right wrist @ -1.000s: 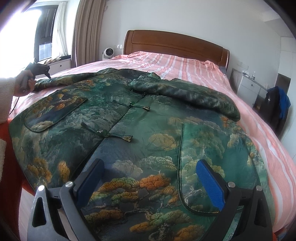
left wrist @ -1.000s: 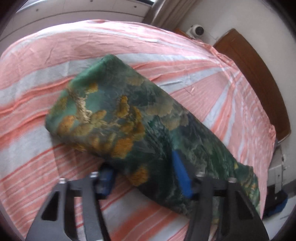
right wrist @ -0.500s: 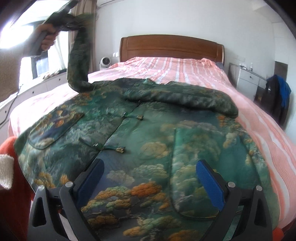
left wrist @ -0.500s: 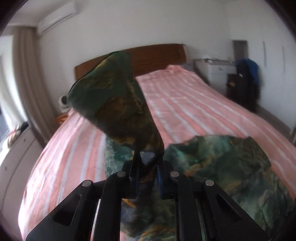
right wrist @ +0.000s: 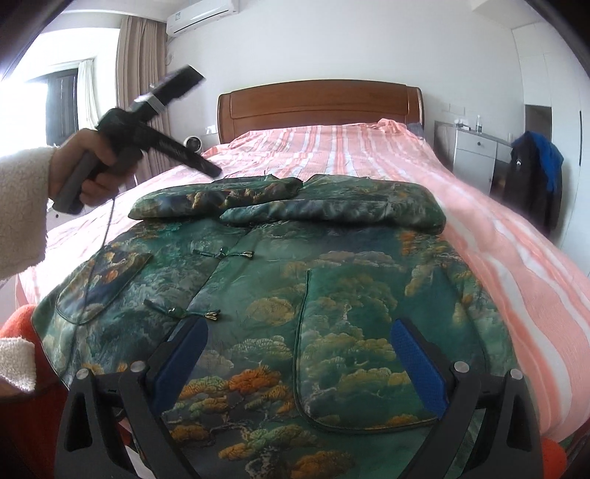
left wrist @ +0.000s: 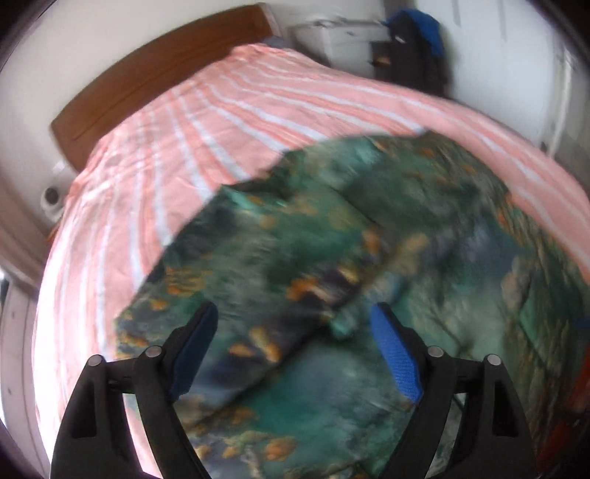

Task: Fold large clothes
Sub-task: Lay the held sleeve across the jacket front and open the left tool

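Sleeve [right wrist: 217,200] released, apparently; left gripper [left wrist: 293,328] jaws just opened.

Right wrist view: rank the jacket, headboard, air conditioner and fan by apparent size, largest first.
1. Jacket, though nearness inflates it.
2. Headboard.
3. Air conditioner.
4. Fan.

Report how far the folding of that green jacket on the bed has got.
Done: both sleeves of the green jacket lie folded across its chest, the left sleeve overlapping the right sleeve.
In hand: nothing. The left tongs have just been opening and are raised, empty; the right tongs hover open over the hem.
Left: the body lies flat on the striped bed, not yet folded.
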`<state>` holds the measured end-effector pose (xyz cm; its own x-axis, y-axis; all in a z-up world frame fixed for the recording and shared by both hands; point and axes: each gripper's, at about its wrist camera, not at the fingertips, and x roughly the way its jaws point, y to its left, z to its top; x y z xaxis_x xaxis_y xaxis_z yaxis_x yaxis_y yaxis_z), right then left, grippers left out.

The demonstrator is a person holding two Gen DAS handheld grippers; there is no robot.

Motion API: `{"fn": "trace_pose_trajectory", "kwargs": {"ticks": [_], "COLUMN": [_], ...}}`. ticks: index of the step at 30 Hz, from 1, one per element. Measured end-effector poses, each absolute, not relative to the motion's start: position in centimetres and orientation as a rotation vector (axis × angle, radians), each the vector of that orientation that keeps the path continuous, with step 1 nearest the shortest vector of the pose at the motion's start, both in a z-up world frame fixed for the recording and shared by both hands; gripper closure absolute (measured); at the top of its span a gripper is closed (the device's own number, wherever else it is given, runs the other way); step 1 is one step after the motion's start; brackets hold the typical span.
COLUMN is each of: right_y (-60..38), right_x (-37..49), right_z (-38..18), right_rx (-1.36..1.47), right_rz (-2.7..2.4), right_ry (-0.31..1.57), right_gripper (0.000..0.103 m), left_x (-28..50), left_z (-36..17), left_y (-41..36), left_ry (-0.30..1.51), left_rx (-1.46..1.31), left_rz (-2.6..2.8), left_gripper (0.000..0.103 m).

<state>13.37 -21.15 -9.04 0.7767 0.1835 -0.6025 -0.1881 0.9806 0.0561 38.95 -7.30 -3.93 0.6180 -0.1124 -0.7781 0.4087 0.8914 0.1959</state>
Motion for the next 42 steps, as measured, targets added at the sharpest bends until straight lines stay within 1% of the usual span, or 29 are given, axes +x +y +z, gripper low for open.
{"fn": "trace_pose_trajectory", "kwargs": {"ticks": [2, 4, 8, 14, 15, 17, 19, 20, 22, 25, 30, 35, 37, 40, 42], "right_y": [-20.9, -20.6, -20.7, -21.2, -21.3, -21.4, -21.5, -21.5, -21.6, -21.9, -22.4, -22.5, -22.4, -22.3, -22.2], "right_x": [13.5, 13.5, 13.4, 13.4, 13.4, 13.3, 13.3, 13.3, 13.3, 13.4, 13.6, 13.6, 13.7, 13.7, 13.7], "right_z": [-9.3, -9.3, -9.3, -9.3, -9.3, -9.2, -9.2, -9.1, -9.1, -9.1, -9.2, -9.2, -9.2, -9.3, -9.4], "right_rx": [-0.005, -0.009, -0.015, 0.005, 0.005, 0.009, 0.015, 0.019, 0.024, 0.036, 0.059, 0.063, 0.062, 0.057, 0.053], "right_rz": [0.212, 0.22, 0.217, 0.207, 0.207, 0.209, 0.211, 0.212, 0.213, 0.212, 0.208, 0.203, 0.203, 0.202, 0.202], "right_ry": [0.662, 0.665, 0.662, 0.673, 0.672, 0.67, 0.67, 0.67, 0.67, 0.672, 0.679, 0.678, 0.681, 0.685, 0.69], "right_gripper": [0.004, 0.004, 0.004, 0.004, 0.004, 0.004, 0.004, 0.004, 0.004, 0.004, 0.004, 0.004, 0.004, 0.004, 0.004], "left_x": [39.4, 39.8, 40.2, 41.9, 42.0, 42.2, 42.5, 42.5, 42.9, 42.7, 42.6, 42.4, 42.0, 41.3, 41.0], "left_z": [-3.3, -3.6, -6.3, -9.3, -9.8, -10.4, -10.6, -10.5, -10.4, -9.6, -7.1, -3.8, -3.2, -4.2, -6.3], "left_y": [-7.0, -7.9, -12.3, -15.7, -16.1, -16.7, -16.7, -16.6, -16.4, -16.1, -15.3, -15.1, -15.6, -17.3, -18.6], "left_ry": [0.839, 0.845, 0.846, 0.866, 0.87, 0.882, 0.908, 0.914, 0.926, 0.909, 0.844, 0.765, 0.75, 0.741, 0.75], "left_rx": [0.352, 0.386, 0.544, 0.559, 0.575, 0.591, 0.566, 0.551, 0.511, 0.464, 0.417, 0.33, 0.31, 0.349, 0.407], "left_rz": [-0.3, -0.327, -0.388, -0.38, -0.378, -0.382, -0.401, -0.404, -0.409, -0.424, -0.422, -0.433, -0.458, -0.483, -0.473], "left_gripper": [0.012, 0.012, 0.012, 0.012, 0.014, 0.023, 0.042, 0.048, 0.078, 0.092, 0.095, 0.096, 0.096, 0.096, 0.096]}}
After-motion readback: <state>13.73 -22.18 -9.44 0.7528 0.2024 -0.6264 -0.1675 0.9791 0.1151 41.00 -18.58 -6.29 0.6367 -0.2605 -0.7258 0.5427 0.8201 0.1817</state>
